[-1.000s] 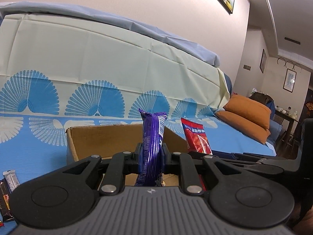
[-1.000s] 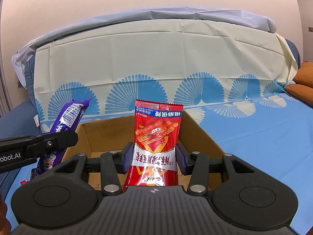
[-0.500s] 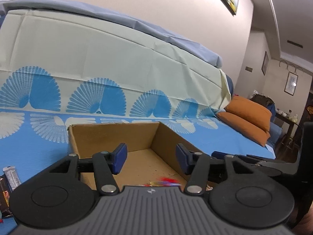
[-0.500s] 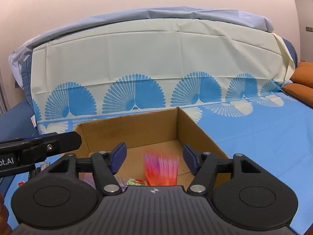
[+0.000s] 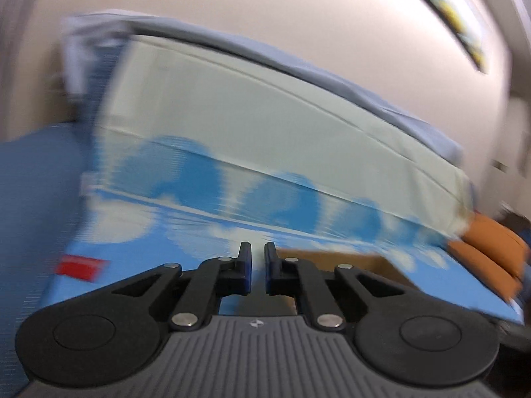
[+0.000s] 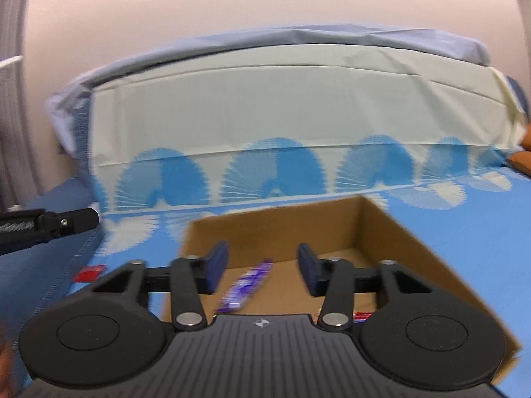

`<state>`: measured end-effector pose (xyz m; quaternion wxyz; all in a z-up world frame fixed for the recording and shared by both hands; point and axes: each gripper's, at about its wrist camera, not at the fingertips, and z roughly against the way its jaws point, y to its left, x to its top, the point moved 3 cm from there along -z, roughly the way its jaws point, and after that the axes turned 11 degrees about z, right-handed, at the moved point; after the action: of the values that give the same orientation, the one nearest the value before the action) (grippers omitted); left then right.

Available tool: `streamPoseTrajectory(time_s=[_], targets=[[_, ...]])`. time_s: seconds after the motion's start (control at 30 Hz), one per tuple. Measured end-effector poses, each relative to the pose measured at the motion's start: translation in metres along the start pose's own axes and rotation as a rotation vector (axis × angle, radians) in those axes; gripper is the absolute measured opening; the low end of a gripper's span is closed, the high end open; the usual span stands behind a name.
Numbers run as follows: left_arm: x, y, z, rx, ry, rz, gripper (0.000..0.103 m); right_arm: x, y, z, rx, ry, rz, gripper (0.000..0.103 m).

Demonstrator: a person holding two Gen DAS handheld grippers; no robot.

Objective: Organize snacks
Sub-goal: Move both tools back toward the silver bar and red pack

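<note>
The brown cardboard box [image 6: 275, 214] stands open on the blue patterned bed sheet. A purple snack packet [image 6: 247, 285] lies on its floor, and a strip of a red packet [image 6: 361, 315] shows at the near edge. My right gripper [image 6: 262, 258] hovers over the box's near side, its jaws closing with nothing between them. My left gripper [image 5: 257, 255] is shut and empty, and points at the sheet to the left of the box [image 5: 348, 260]. Its tip also shows in the right wrist view as the left gripper [image 6: 66, 222]. The left wrist view is blurred.
A small red packet [image 5: 81, 267] lies on the sheet left of the box, also seen as the red packet [image 6: 89, 273]. The cream and blue covered headboard [image 6: 298, 116] rises behind. Orange cushions [image 5: 488, 248] lie far right.
Both grippers let go of their snacks, which dropped into the box. The left gripper swung left away from the box and shut. The right gripper's jaws opened wide, then narrowed.
</note>
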<state>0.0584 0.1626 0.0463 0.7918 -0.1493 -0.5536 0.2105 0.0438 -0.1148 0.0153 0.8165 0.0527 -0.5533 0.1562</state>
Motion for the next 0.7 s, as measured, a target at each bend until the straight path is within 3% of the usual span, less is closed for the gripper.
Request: streamPoseTrajectory(time_s=[0.13, 0.3, 0.57, 0.7], targets=[[0.027, 0.055, 0.013, 0.179, -0.044, 0.089, 0.006, 0.004, 0.041, -0.001, 0.117, -0.033, 0.029, 0.024], [0.043, 0.111, 0.028, 0.305, -0.051, 0.206, 0.006, 0.002, 0.100, -0.008, 0.239, -0.029, 0.068, 0.024], [0.043, 0.131, 0.023, 0.345, -0.009, 0.213, 0.006, -0.015, 0.175, -0.062, 0.293, 0.102, 0.102, 0.026], [0.038, 0.135, 0.008, 0.336, 0.033, 0.238, 0.006, -0.032, 0.181, -0.105, 0.220, 0.182, 0.070, 0.042]])
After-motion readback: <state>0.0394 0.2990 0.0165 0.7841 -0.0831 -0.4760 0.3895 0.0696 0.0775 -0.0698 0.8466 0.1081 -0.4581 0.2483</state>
